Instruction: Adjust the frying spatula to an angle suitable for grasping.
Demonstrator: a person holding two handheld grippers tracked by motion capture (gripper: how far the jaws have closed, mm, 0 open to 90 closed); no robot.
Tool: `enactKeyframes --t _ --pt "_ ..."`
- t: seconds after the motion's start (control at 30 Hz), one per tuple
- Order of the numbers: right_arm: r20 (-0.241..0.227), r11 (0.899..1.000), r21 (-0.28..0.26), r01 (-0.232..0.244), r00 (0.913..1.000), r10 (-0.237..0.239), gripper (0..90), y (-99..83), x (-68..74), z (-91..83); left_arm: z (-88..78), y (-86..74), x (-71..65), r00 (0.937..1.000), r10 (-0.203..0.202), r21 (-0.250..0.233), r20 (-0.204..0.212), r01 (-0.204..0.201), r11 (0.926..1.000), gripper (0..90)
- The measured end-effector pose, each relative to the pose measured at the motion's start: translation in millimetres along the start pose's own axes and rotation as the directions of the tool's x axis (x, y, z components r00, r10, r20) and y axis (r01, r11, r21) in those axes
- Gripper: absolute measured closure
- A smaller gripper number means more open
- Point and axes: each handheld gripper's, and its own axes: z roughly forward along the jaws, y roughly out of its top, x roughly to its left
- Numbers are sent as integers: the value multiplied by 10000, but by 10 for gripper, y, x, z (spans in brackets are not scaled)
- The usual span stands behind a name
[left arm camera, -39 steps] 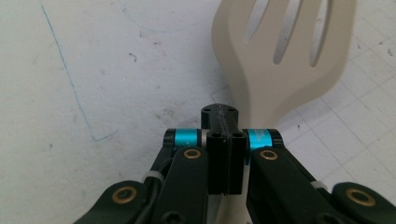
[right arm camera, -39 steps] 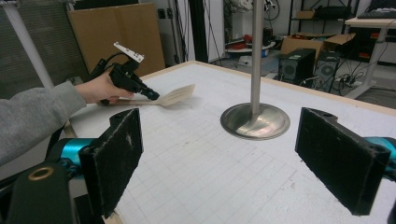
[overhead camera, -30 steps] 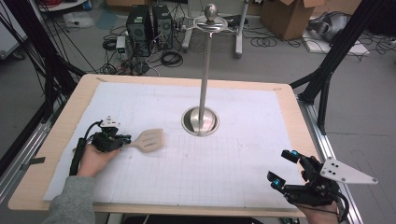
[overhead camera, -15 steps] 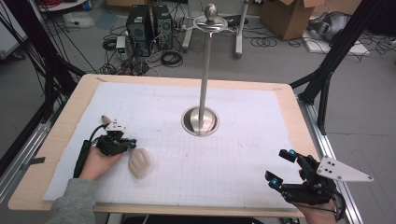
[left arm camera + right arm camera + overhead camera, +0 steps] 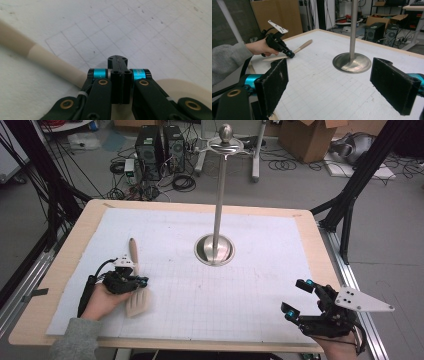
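Wooden spatula point(image 5: 136, 285) lying flat on the white gridded mat point(image 5: 240, 285) near the table's left front, handle pointing away toward the far edge, broad blade toward the person. Clamped at the neck, where handle meets blade, by the left gripper point(image 5: 134, 282), jaws pressed together over the wood as seen in the left gripper view point(image 5: 119, 75), with the pale handle point(image 5: 37, 56) running off to one side and the blade's curve point(image 5: 185, 87) on the other. Seemingly the start of a lift, perhaps toward the metal stand point(image 5: 216, 210) with its round base point(image 5: 214, 249) at mid-table and hooked top; only a guess. Best done by keeping the clench firm and square across the neck, since a grip this close to the blade leaves the long handle free to swing or droop. Lift straight up first, clear of the mat, before any turn of the wrist. Slow and level, watching for the wood slipping between the pads. Right gripper point(image 5: 300, 302) resting at the right front corner, well apart from spatula and stand, jaws spread wide and empty, pads point(image 5: 274, 82) clearly parted in its own view. Free to steady the handle's far end if the spatula tips. Table edge point(image 5: 65, 265) bare wood around the mat.
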Motion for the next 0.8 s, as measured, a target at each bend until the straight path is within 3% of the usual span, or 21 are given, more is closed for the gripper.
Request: enactKeyframes --t 0.3,0.53,0.8 --pt "-294 10000 71 -3 9996 5 141 28 -6 100 -79 -68 -55 9993 215 203 313 -221 9995 899" --pt "-530 9999 135 81 9986 -74 141 48 -18 198 -168 -74 -133 9940 1080 848 -170 -1061 9907 899" --pt "-727 9996 242 128 9973 -110 141 61 -19 284 -252 -91 -97 9928 1188 1326 -144 -1159 9844 899"
